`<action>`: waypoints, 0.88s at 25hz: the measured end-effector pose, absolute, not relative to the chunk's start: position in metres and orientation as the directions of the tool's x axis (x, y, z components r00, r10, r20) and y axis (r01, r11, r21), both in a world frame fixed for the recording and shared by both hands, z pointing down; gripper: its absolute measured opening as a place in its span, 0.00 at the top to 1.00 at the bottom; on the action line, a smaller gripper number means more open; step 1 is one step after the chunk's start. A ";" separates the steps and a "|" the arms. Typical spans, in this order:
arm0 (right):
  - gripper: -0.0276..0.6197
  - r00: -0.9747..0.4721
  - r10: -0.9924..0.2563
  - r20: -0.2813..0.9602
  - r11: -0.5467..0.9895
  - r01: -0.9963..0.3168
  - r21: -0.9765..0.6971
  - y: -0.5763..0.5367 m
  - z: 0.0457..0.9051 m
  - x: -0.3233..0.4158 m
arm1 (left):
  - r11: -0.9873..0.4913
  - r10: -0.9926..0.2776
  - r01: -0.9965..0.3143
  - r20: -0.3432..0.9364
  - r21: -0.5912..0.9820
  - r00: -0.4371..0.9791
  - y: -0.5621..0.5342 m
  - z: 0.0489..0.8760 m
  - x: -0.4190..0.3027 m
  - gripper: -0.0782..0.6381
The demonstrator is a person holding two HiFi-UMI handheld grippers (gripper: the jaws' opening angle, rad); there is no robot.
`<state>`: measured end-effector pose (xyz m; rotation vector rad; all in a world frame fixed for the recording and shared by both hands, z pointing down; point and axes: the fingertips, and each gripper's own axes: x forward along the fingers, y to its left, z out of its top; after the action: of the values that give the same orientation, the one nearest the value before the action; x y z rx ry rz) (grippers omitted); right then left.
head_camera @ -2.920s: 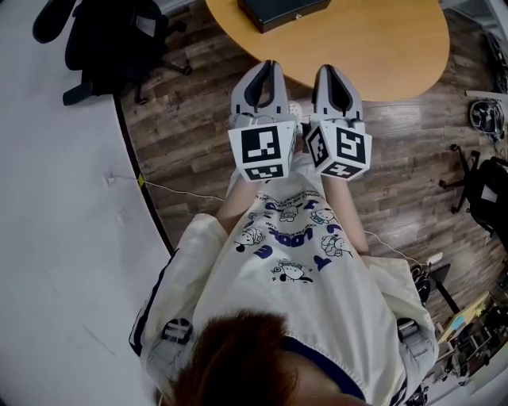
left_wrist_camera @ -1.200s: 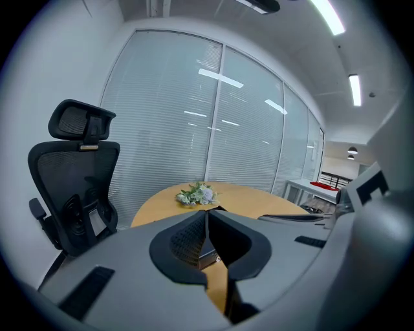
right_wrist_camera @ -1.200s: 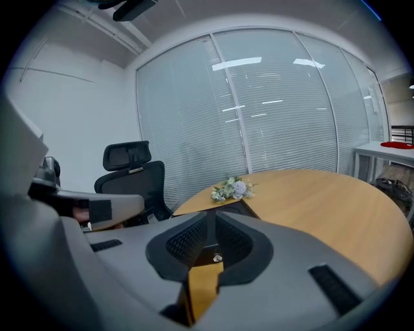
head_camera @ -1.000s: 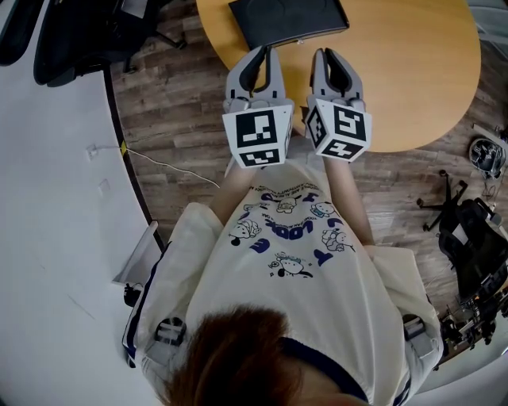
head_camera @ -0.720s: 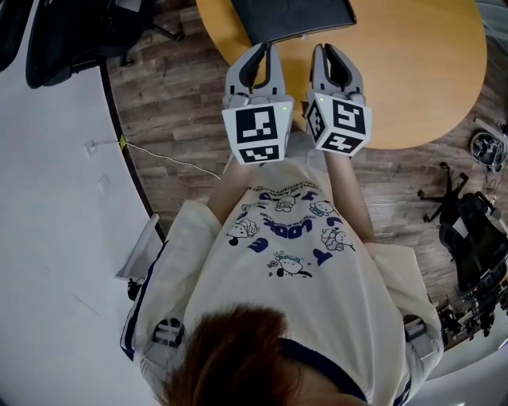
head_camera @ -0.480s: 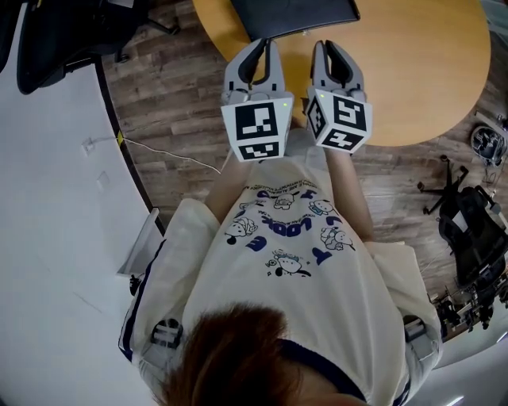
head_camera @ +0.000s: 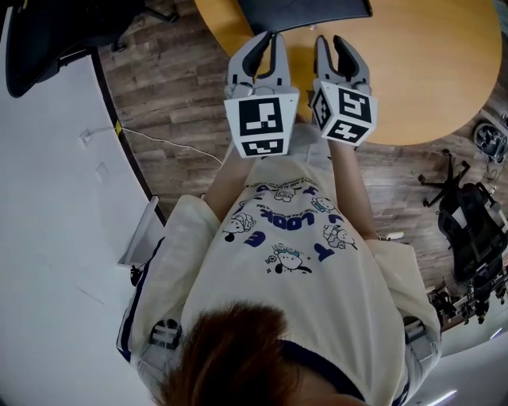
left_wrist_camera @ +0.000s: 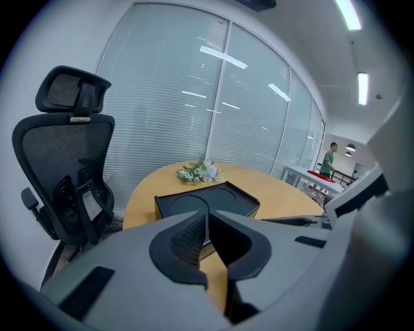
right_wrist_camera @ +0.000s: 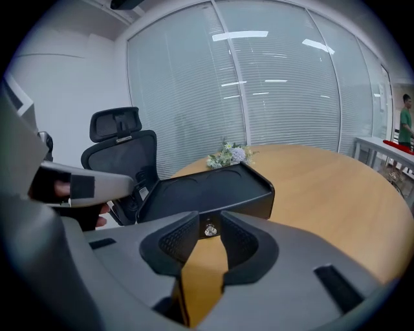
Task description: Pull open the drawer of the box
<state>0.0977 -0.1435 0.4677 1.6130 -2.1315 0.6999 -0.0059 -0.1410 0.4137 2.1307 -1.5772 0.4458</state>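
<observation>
The black box (right_wrist_camera: 207, 191) stands on the round wooden table (head_camera: 429, 71), near the edge closest to the person. Its flat lid carries circular recesses. A small metallic knob (right_wrist_camera: 210, 230) sits on the front face that is turned toward the grippers.

The right gripper (right_wrist_camera: 209, 223) is held level, just short of that front face. Its jaws are opening. No object lies between the pads (right_wrist_camera: 178, 244); the knob shows through the gap, beyond the tips and not touched by them.

The left gripper (left_wrist_camera: 207, 216) is held beside the right one, also pointed at the box (left_wrist_camera: 207, 202). Its jaws are together, tips meeting, with nothing clamped.

In the head view, both grippers (head_camera: 270, 38) (head_camera: 332, 41) reach over the table edge, side by side and apart from each other, with the box (head_camera: 305, 12) directly ahead.

A bunch of flowers (right_wrist_camera: 228, 156) lies on the table behind the box. A black office chair (right_wrist_camera: 119, 152) stands to the left of the table, before a glass wall (right_wrist_camera: 272, 84) with blinds.
</observation>
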 end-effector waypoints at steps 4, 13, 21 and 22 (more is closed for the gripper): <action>0.77 -0.269 -0.764 0.586 0.215 -0.963 -0.161 -0.143 0.478 0.097 | -0.243 -0.803 -0.955 0.517 0.167 0.295 -0.140 0.420 -0.007 0.85; 0.76 -0.266 -0.744 0.612 0.215 -0.964 -0.158 -0.146 0.499 0.094 | -0.244 -0.789 -0.954 0.537 0.173 0.299 -0.140 0.431 -0.012 0.85; 0.74 -0.284 -0.724 0.628 0.239 -0.958 -0.158 -0.149 0.513 0.088 | -0.236 -0.786 -0.956 0.545 0.173 0.292 -0.142 0.437 -0.019 0.85; 0.74 -0.288 -0.721 0.631 0.243 -0.957 -0.159 -0.150 0.515 0.088 | -0.234 -0.785 -0.957 0.547 0.173 0.291 -0.142 0.438 -0.019 0.85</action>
<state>0.0877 -0.1502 0.5150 1.5319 -2.0915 0.7383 -0.0190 -0.1423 0.4383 2.0911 -1.5532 0.4810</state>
